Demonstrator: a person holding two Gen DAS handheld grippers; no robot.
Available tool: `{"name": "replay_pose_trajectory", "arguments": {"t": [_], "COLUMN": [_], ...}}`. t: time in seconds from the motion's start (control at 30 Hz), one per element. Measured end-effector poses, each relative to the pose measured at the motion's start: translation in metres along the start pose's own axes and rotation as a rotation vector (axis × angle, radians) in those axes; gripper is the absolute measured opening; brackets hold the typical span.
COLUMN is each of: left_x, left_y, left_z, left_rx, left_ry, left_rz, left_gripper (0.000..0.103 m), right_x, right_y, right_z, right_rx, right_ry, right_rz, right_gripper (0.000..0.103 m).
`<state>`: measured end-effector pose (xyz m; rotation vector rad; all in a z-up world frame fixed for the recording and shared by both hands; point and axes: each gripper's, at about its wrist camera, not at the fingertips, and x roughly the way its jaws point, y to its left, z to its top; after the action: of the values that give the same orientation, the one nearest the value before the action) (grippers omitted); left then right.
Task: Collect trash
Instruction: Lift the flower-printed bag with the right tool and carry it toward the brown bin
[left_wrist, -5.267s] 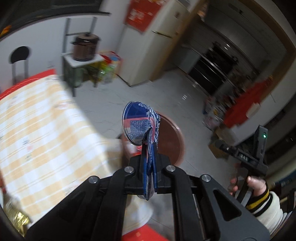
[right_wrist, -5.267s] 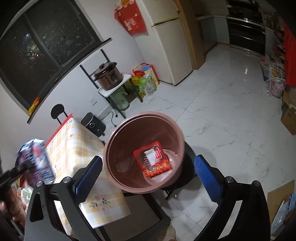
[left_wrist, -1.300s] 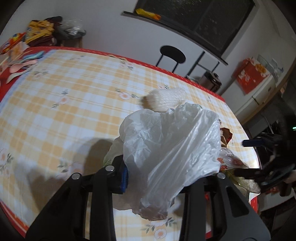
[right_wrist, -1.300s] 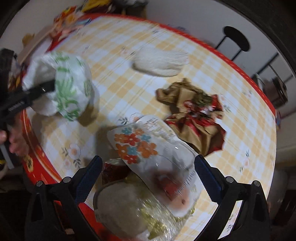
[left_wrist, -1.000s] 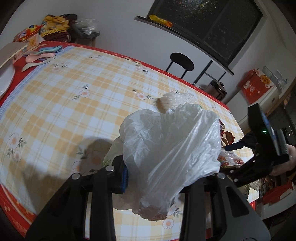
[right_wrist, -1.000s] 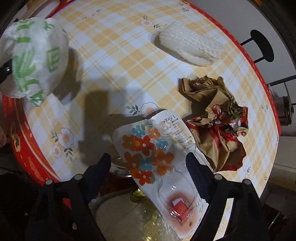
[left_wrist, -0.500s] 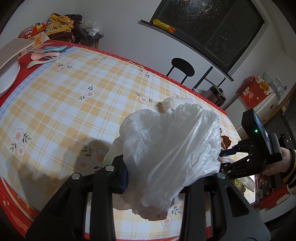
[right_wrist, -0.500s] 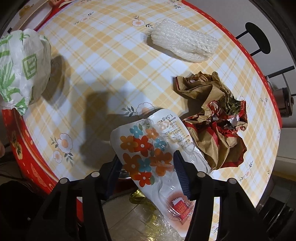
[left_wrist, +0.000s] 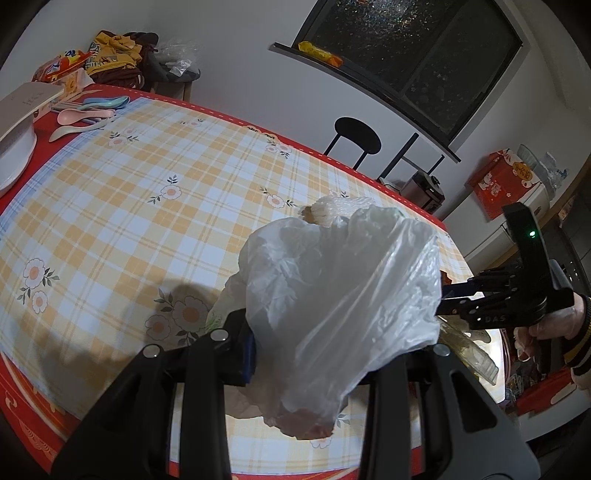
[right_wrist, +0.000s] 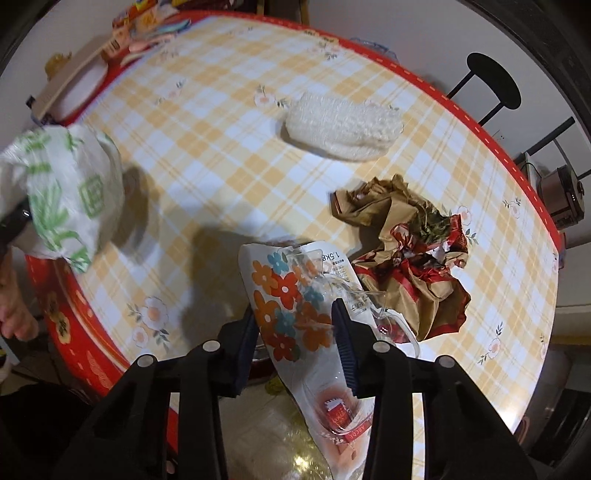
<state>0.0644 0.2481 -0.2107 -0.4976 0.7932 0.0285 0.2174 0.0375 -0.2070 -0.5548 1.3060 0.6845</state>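
Observation:
My left gripper (left_wrist: 314, 354) is shut on a crumpled white plastic bag (left_wrist: 340, 295) with green print, held above the table's near edge; the bag also shows at the left of the right wrist view (right_wrist: 70, 195). My right gripper (right_wrist: 295, 332) has its jaws closed on a flat clear plastic package with orange and blue flowers (right_wrist: 291, 295) that lies over the table's edge. It also shows in the left wrist view (left_wrist: 465, 302). A white foam net sleeve (right_wrist: 343, 127) and a crumpled brown and red paper wrapper (right_wrist: 410, 251) lie on the table.
The table has a yellow checked cloth with a red border (right_wrist: 207, 147). Spoons and a white box (left_wrist: 74, 110) sit at its far left. A black stool (left_wrist: 356, 138) and a rice cooker (left_wrist: 423, 188) stand beyond it. A clear container (right_wrist: 321, 443) is below the flowered package.
My right gripper's jaws have closed from wide open onto the flowered package. My left gripper holds the white bag as before and has drawn back slightly from the table.

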Motion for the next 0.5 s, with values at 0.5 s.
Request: {"name": "replay_pose_trajectory", "arguments": {"t": [0.5], "left_x": [-0.006], "left_y": [-0.018], "left_z": [0.006], "left_rx": [0.035], "left_ry": [-0.017], "left_rz": [-0.021], "left_gripper": [0.035], "right_x": [-0.045], "right_y": [-0.01], "right_z": [-0.005], "right_rx": [0.071], "right_ry": [-0.146], "right_rz": [0.07], "right_gripper": [0.037]}}
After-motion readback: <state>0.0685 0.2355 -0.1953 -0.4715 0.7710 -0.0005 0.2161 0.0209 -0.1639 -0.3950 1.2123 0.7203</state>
